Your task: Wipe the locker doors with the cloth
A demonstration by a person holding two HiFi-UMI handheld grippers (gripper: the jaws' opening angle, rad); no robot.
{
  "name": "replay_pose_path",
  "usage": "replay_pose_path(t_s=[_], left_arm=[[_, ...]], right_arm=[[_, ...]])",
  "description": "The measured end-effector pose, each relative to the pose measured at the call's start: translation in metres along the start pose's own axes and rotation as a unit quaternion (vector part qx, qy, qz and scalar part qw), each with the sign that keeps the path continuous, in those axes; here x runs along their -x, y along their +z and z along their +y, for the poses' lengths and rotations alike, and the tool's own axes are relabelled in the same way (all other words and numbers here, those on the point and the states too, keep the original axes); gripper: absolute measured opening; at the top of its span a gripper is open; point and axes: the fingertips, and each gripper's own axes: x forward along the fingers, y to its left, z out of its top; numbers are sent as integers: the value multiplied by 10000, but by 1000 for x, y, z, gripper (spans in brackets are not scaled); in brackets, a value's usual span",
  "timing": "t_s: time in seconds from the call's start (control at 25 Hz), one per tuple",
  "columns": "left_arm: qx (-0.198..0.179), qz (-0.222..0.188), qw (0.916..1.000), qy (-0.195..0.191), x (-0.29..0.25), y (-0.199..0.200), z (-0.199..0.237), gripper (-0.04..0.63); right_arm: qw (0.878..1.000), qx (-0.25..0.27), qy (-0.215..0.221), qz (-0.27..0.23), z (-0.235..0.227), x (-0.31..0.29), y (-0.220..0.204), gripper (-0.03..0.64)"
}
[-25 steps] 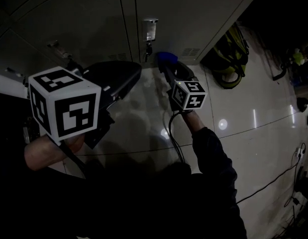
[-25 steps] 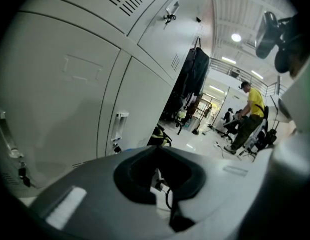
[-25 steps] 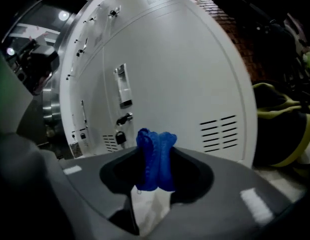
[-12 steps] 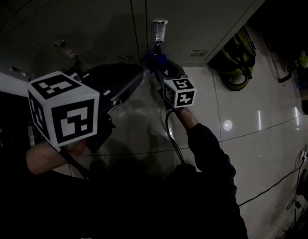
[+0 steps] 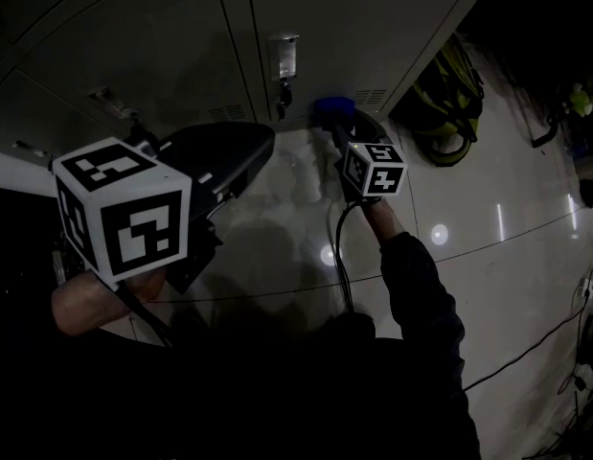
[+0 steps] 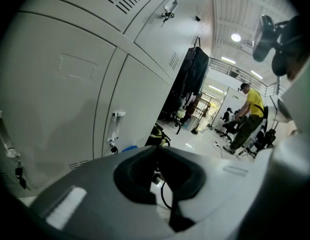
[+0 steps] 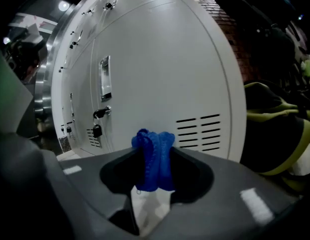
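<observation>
A blue cloth (image 7: 153,160) is bunched between the jaws of my right gripper (image 7: 153,145), which is shut on it. The cloth (image 5: 331,108) rests against the bottom of a grey locker door (image 5: 373,27), just left of its vent slots (image 7: 202,132). In the right gripper view the door (image 7: 160,59) fills the frame, with a handle plate (image 7: 105,78) and a padlock (image 7: 97,130) to the left. My left gripper (image 5: 250,149) hangs back from the lockers, lower left. Its jaws (image 6: 156,150) meet with nothing between them.
A yellow-green backpack (image 5: 447,103) lies on the glossy floor right of the lockers. Cables (image 5: 526,353) trail across the floor at lower right. A latch (image 5: 284,57) sticks out of the neighbouring door. A person in a yellow shirt (image 6: 252,115) stands far off.
My right gripper carried the cloth left toward the latch, then back right along the door's lower edge to the vent. The left gripper stayed put.
</observation>
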Motion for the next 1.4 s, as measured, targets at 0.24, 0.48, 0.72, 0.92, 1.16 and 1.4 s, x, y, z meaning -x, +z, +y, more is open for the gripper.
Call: replay_pose_path(t_s=[0.24,0.48,0.72,0.92,1.16,1.4], left_arm=[[-64,30,10000,16,-6,1,-4,0],[-73,50,9999,52,-4,0,-5,0],[-86,22,9999,60,-2,2,-3,0],[-87,-7,9999,59,4,3,-4,0],[-67,-55,9999,84,10,5,-2,0],[-9,-88,9999,76,15,5,2,0]], right_arm=[[9987,-154,-482,-33,-57,19,3,153],[9955,-349,-879,-10,-101,35,3,153],[9935,-405,-1064,28,-108,37,1,153],[9954,-543,-785,8,-71,36,-8,153],[9993,-346,39,143,8,15,-19,153],[9967,25,717,368,75,-13,-29,153]])
